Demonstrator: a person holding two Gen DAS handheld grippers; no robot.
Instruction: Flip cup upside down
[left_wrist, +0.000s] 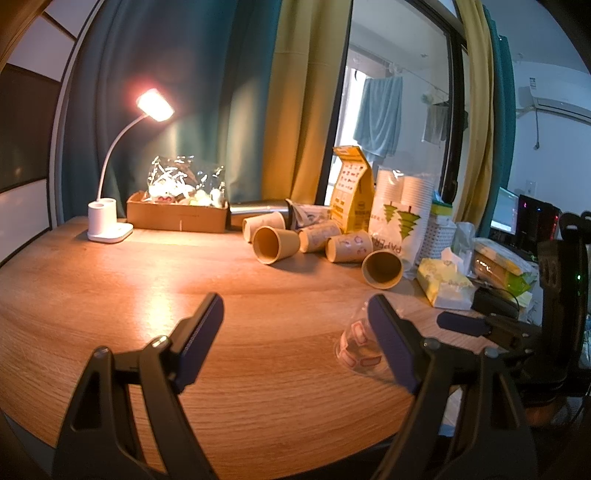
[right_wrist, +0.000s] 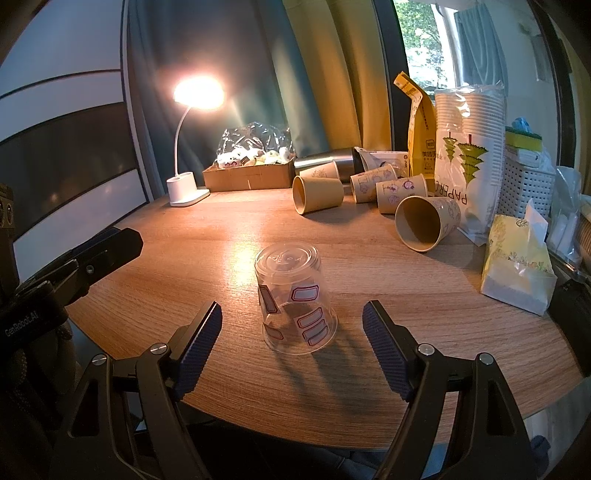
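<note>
A clear plastic cup (right_wrist: 295, 299) with red-outlined labels stands upside down on the wooden table (right_wrist: 369, 280), mouth on the wood and base up. My right gripper (right_wrist: 291, 347) is open, its fingers either side of the cup and a little nearer than it, not touching. In the left wrist view the cup (left_wrist: 356, 341) shows partly behind the right finger of my left gripper (left_wrist: 295, 339), which is open and empty over bare table. The right gripper's dark fingers (left_wrist: 461, 323) show at the right of that view.
Several tan paper cups (right_wrist: 426, 221) lie on their sides at the back of the table. Behind them stand a yellow bag (right_wrist: 419, 133) and a sleeve of paper cups (right_wrist: 469, 147). A lit desk lamp (right_wrist: 186, 188) and cardboard box (right_wrist: 247, 175) stand back left. A tissue pack (right_wrist: 517, 269) lies right.
</note>
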